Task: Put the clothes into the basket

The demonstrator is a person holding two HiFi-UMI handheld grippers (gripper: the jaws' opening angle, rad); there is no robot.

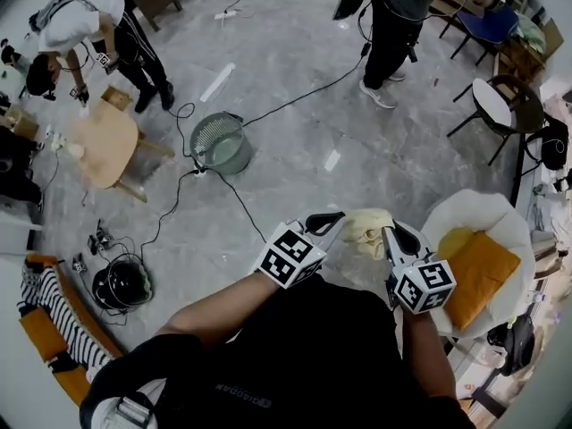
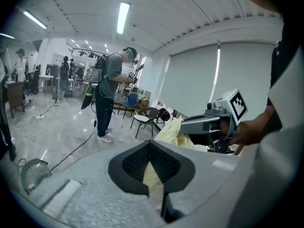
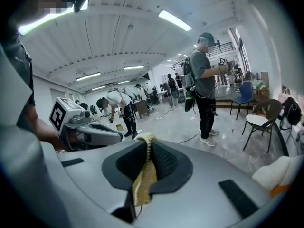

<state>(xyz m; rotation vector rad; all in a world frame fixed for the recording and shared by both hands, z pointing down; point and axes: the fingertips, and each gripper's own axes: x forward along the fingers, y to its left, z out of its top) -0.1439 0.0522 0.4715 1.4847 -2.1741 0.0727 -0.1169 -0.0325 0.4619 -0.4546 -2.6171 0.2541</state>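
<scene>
I hold a pale yellow knit garment [image 1: 366,229] in the air between both grippers, just in front of my body. My left gripper [image 1: 327,223] is shut on its left edge; in the left gripper view the cloth [image 2: 150,174] is pinched between the dark pads. My right gripper [image 1: 391,236] is shut on the right edge, and in the right gripper view the knit [image 3: 144,175] hangs down out of the closed jaws. The round green mesh basket [image 1: 219,142] stands on the floor well ahead and to the left; the same basket [image 2: 34,173] appears low at the left of the left gripper view.
A white round chair [image 1: 500,217] with an orange cushion [image 1: 478,273] is close on my right. A wooden table [image 1: 104,141] and a bent-over person [image 1: 98,25] are at far left, another person [image 1: 393,25] stands ahead. Cables [image 1: 295,96] cross the floor by the basket. Striped cloth [image 1: 55,315] lies at lower left.
</scene>
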